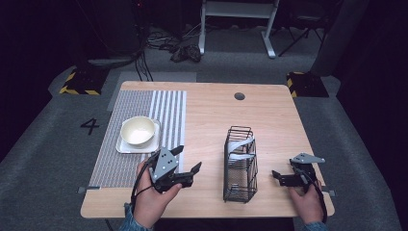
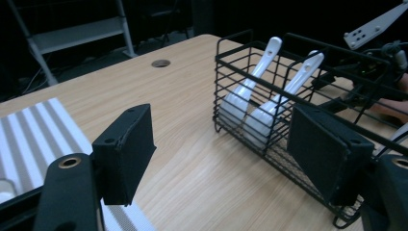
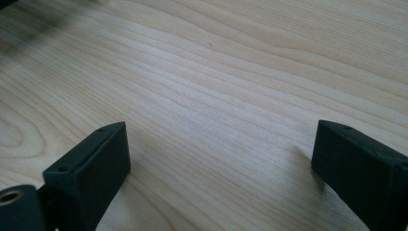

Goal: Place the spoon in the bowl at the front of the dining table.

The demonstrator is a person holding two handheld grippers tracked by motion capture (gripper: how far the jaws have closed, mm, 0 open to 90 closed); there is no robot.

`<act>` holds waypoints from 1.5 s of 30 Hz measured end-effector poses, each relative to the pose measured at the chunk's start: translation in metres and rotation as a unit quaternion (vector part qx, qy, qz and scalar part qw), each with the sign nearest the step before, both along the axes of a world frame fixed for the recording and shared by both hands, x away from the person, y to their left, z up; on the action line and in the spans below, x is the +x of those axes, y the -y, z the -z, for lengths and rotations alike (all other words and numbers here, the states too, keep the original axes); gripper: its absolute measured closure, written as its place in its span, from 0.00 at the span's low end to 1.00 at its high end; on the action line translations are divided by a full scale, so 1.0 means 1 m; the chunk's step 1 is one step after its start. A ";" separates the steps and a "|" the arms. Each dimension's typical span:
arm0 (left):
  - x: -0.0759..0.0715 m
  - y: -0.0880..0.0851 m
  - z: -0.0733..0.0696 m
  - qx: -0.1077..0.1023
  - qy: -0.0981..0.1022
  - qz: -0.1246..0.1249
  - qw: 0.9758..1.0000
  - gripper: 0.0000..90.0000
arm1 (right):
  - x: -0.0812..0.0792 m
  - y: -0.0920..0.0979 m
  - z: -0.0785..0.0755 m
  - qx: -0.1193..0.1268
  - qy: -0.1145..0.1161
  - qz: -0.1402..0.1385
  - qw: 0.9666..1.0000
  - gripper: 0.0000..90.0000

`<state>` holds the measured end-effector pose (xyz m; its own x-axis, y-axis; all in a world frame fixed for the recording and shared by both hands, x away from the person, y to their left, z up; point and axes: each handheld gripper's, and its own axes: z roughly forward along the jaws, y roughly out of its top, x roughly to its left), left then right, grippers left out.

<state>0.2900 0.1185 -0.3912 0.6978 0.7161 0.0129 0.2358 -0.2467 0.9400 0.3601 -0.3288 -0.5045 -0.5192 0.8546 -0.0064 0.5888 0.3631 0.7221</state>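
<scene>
A black wire basket [image 1: 240, 166] stands on the wooden table [image 1: 279, 120] right of centre, with two white ceramic spoons [image 1: 239, 144] leaning inside it. In the left gripper view the basket [image 2: 308, 159] is just ahead to the right, and both spoons [image 2: 250, 84] rest bowl-down against its wall. My left gripper [image 1: 188, 159] hovers left of the basket, open, with nothing between its jaws [image 2: 226, 144]. My right gripper [image 1: 281, 169] sits low to the right of the basket, open over bare wood [image 3: 221, 154].
A cream bowl [image 1: 138, 130] sits on a square white plate [image 1: 124, 147] on a grey striped placemat [image 1: 120, 166] at the table's left. A round cable hole [image 1: 239, 96] lies near the far edge. Desk legs and cables stand on the floor beyond.
</scene>
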 end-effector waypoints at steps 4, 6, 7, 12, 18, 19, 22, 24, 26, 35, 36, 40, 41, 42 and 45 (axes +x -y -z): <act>0.002 0.010 -0.001 -0.002 0.001 0.022 1.000 0.27 | 0.000 0.000 0.000 0.000 0.000 0.000 1.000 0.07; 0.003 0.014 -0.002 -0.006 0.003 0.031 0.999 0.28 | 0.000 0.000 0.000 0.000 0.000 0.000 1.000 0.07; 0.003 0.017 -0.002 -0.009 0.004 0.036 0.999 0.29 | 0.000 0.000 0.000 0.000 0.000 0.000 1.000 0.07; 0.002 0.027 -0.004 -0.019 0.009 0.064 0.998 0.31 | 0.000 0.000 0.000 0.000 0.000 0.000 1.000 0.07; -0.001 0.040 -0.003 -0.018 0.007 0.088 0.996 0.32 | 0.000 0.000 0.000 0.000 0.000 0.000 1.000 0.07; -0.001 0.040 -0.003 -0.018 0.007 0.088 0.996 0.32 | 0.000 0.000 0.000 0.000 0.000 0.000 1.000 0.07; -0.003 0.049 -0.003 -0.019 0.004 0.107 0.994 0.33 | 0.000 0.000 0.000 0.000 0.000 0.000 1.000 0.07; -0.005 0.053 -0.003 -0.020 0.004 0.117 0.993 0.33 | 0.000 0.000 0.000 0.000 0.000 0.000 1.000 0.07; -0.007 0.057 -0.003 -0.017 0.005 0.123 0.992 0.34 | 0.000 0.000 0.000 0.000 0.000 0.000 1.000 0.07; -0.010 0.070 0.000 -0.013 0.009 0.159 0.987 0.40 | 0.000 0.000 0.000 0.000 0.000 0.000 1.000 0.07; -0.010 0.071 0.000 -0.013 0.009 0.160 0.987 0.40 | 0.000 0.000 0.000 0.000 0.000 0.000 1.000 0.07; -0.012 0.078 0.001 -0.020 0.005 0.171 0.985 0.39 | 0.000 0.000 0.000 0.001 0.000 0.001 1.000 0.07; -0.012 0.079 0.001 -0.019 0.004 0.174 0.985 0.39 | 0.000 0.000 0.000 0.001 0.000 0.001 1.000 0.07; -0.013 0.081 0.001 -0.020 0.004 0.176 0.984 0.39 | 0.000 0.000 0.000 0.001 0.000 0.001 1.000 0.07; -0.013 0.084 0.003 -0.019 0.000 0.182 0.983 0.39 | 0.000 0.000 0.000 0.001 0.000 0.001 1.000 0.07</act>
